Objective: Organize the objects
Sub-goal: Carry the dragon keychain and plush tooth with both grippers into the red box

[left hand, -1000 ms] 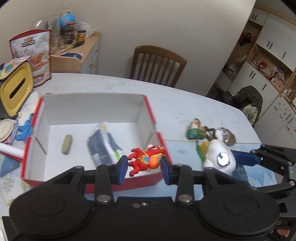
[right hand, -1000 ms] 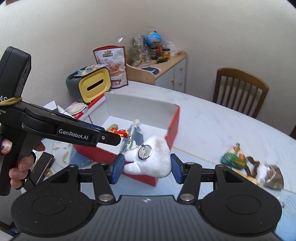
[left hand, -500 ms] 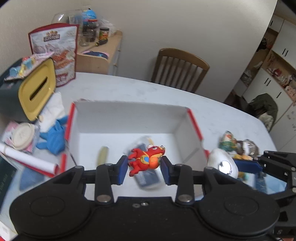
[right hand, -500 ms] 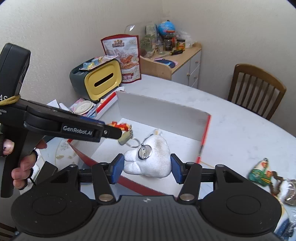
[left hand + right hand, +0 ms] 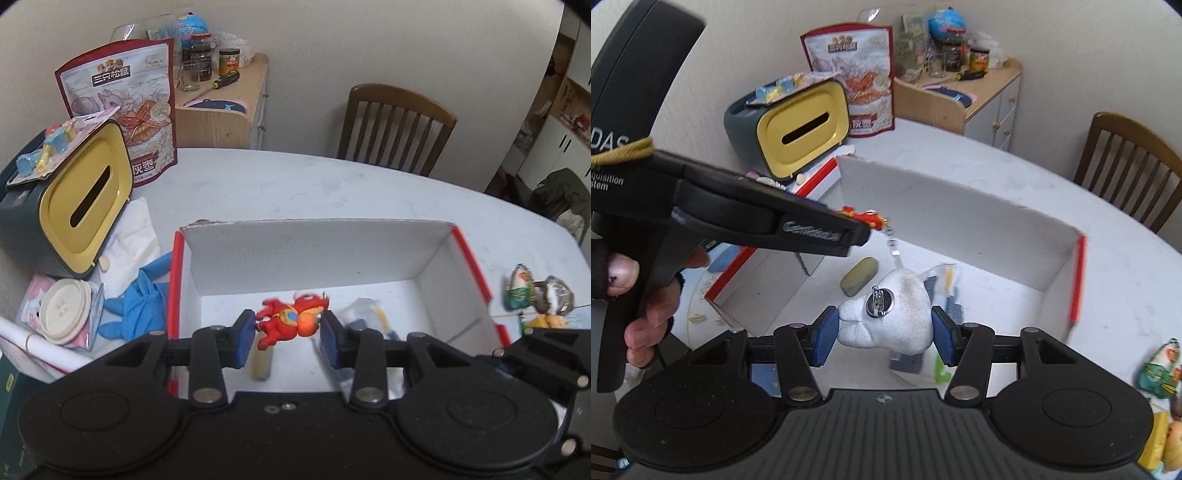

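Observation:
My left gripper [image 5: 287, 334] is shut on a red dragon toy [image 5: 291, 320] and holds it above the inside of the red-edged white box [image 5: 317, 243]. My right gripper [image 5: 884, 334] is shut on a white plush tooth [image 5: 888, 314] with a metal ring, also above the box [image 5: 960, 206]. The left gripper [image 5: 849, 230] with the red toy [image 5: 862, 216] and its chain shows in the right wrist view. An olive capsule [image 5: 859, 280] and a blue-white packet [image 5: 365, 321] lie on the box floor.
A yellow-faced tissue box [image 5: 74, 206], a snack bag [image 5: 125, 107], a blue cloth [image 5: 140, 299] and a white lid [image 5: 64, 310] lie left of the box. Small toys [image 5: 537, 293] lie on the table to its right. A wooden chair [image 5: 395, 125] stands behind.
Both grippers moved left and forward with their toys, from the box's near right corner to over its inside. Both stayed shut.

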`<state>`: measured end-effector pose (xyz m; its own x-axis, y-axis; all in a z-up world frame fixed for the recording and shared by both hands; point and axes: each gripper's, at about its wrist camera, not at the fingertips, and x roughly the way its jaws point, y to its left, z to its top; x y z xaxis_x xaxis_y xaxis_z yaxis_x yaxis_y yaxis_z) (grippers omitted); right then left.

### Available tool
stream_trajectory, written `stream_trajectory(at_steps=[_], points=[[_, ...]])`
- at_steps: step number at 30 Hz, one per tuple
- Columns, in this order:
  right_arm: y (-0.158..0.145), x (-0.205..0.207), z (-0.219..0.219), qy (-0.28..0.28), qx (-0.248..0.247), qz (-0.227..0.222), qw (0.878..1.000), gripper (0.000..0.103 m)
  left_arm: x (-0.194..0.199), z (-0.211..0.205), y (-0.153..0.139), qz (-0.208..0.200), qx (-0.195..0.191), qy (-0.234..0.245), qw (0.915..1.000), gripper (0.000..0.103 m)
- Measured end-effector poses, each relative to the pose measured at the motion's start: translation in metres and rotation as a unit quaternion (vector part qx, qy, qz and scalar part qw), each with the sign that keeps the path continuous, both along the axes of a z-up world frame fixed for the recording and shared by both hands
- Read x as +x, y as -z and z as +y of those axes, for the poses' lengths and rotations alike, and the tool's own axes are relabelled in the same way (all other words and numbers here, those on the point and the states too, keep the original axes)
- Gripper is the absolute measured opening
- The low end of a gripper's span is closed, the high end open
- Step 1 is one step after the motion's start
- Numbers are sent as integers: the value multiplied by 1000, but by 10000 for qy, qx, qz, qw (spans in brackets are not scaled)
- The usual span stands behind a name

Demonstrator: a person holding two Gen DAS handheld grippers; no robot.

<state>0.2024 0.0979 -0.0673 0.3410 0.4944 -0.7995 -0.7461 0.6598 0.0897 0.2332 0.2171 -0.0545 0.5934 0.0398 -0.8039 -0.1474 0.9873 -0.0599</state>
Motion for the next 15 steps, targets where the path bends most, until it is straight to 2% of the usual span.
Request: stream_trajectory(at_steps=[6,15], points=[[22,15,24,-66,-58,243,9997,54,20,3,18,176,173,17,9997,36],[55,24,54,-259,-461,550,9971,54,34,3,39,405,305,110,9987,36]])
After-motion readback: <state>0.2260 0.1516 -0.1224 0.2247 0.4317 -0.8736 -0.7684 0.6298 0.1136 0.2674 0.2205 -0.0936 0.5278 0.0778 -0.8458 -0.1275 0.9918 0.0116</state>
